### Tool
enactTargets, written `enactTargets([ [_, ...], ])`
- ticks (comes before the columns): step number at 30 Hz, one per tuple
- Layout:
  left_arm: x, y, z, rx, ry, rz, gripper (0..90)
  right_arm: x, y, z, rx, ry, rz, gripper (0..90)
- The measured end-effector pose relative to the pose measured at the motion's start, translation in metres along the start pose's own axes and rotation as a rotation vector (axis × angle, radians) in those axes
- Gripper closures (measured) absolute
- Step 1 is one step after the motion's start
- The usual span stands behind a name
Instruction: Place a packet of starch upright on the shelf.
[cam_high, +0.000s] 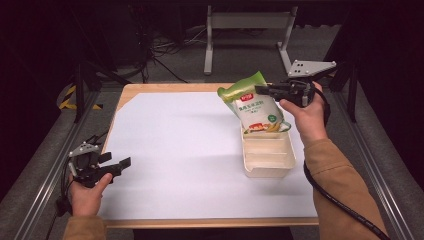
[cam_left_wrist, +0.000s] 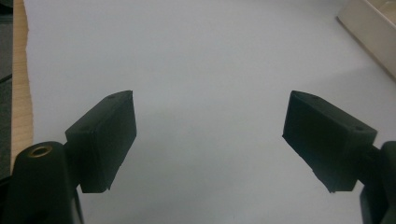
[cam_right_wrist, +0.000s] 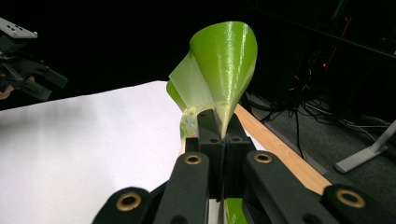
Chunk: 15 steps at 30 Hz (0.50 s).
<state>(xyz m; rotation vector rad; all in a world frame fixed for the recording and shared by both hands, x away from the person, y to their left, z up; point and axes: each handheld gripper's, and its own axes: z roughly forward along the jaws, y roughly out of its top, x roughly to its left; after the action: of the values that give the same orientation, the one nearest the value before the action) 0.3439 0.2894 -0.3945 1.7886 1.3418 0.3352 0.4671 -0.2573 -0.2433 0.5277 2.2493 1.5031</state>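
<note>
High view: the right gripper (cam_high: 265, 90) pinches one green-topped snack bag (cam_high: 252, 105) by its upper edge, dangling it tilted over the far end of one cream tray (cam_high: 268, 167) at the table's right, likely so it drops in. The left gripper (cam_high: 116, 164) waits near-left.

Left gripper view: jaws spread, nothing between.

Right gripper view: jaws pressed on the bag's crumpled green top.

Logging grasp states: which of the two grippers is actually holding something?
The right gripper: its jaws are shut on the top edge of the green snack bag, held tilted over the cream tray. The left gripper sits open above the white sheet.
</note>
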Motion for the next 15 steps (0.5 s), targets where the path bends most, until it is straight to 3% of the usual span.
enactTargets([
  [15,0.0,-0.001,0.003,0.009,-0.002,-0.004,17.9,-0.008,-0.023,0.006,-0.001,0.003,0.031,88.9],
])
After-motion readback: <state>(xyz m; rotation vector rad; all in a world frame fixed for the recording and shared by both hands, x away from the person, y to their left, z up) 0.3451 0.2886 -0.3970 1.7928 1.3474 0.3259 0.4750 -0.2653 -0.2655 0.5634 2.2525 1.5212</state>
